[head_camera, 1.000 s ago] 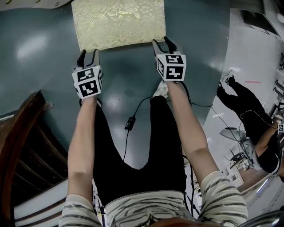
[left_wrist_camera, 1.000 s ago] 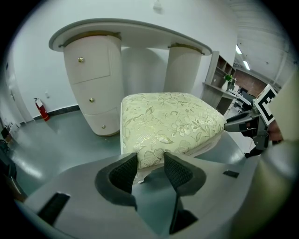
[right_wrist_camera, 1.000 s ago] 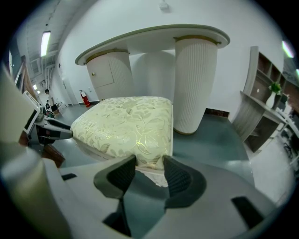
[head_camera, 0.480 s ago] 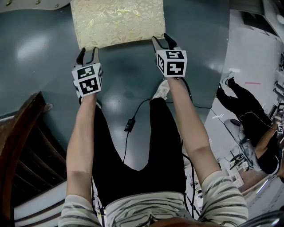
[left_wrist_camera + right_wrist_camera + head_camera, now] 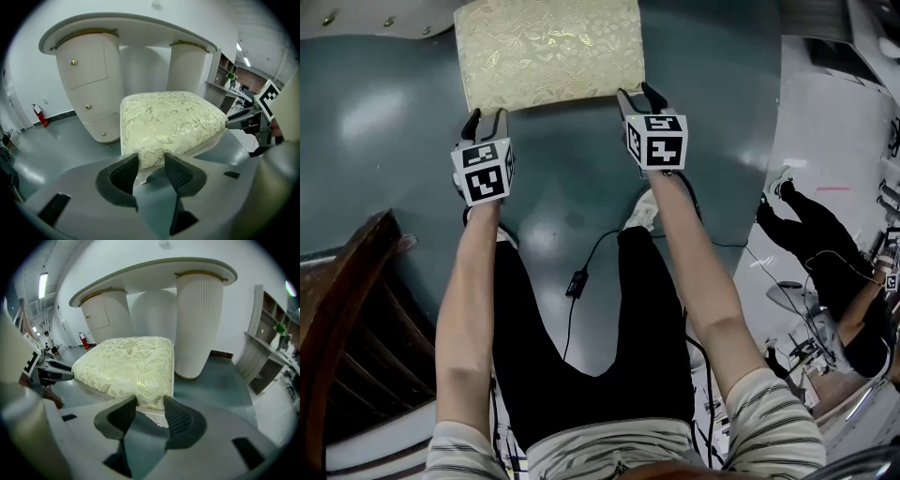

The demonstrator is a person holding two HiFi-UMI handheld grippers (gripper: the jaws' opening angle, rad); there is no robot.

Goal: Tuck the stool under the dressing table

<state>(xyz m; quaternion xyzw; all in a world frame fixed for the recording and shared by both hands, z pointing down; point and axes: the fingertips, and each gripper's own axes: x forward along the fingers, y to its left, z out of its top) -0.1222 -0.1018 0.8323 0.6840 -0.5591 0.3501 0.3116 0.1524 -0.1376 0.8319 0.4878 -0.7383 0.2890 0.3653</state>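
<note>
Just short of the dressing table (image 5: 131, 30), the stool (image 5: 548, 47) stands on the floor, its near cushion corners pinched by the left hand-held gripper (image 5: 486, 120) and right hand-held gripper (image 5: 638, 97). Most of the push underneath seems left to do.

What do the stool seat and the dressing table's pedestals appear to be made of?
Stool seat: padded woven fabric, pale gold with a sheen; the leaf pattern glints. Pedestals: likely painted wood or board, matt cream, finely ribbed, with small brass-like knobs.
</note>
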